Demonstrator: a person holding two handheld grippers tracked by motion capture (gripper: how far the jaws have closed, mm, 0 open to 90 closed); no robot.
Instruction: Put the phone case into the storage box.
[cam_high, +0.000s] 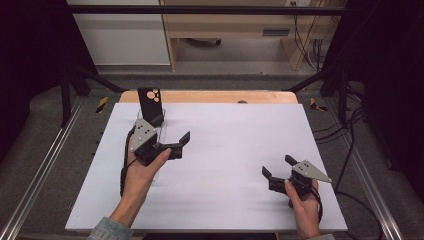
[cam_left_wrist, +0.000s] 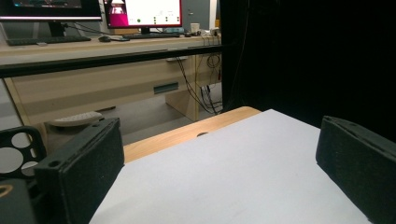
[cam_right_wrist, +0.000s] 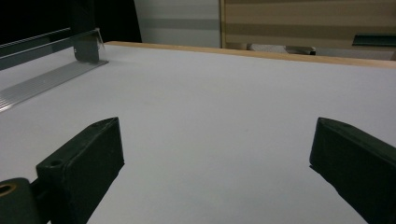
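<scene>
High view first: your left gripper (cam_high: 176, 145) has its jaws spread wide with nothing between them, held just beside and in front of the black phone case (cam_high: 150, 105), which stands upright in a clear acrylic stand (cam_high: 161, 131) near the far left edge of the white board (cam_high: 230, 150). Your right gripper (cam_high: 276, 167) is likewise wide open and empty, low over the board's near right part, well apart from the case. Judging from this, you are at the approach stage, before any grasp; the next move calls for turning the left jaws back toward the case and closing on its thin edges without tipping the stand. Left gripper view catches the case's camera cut-outs at its left edge. No brand or label can be read on the case; the monitor text behind is too small to make out.
</scene>
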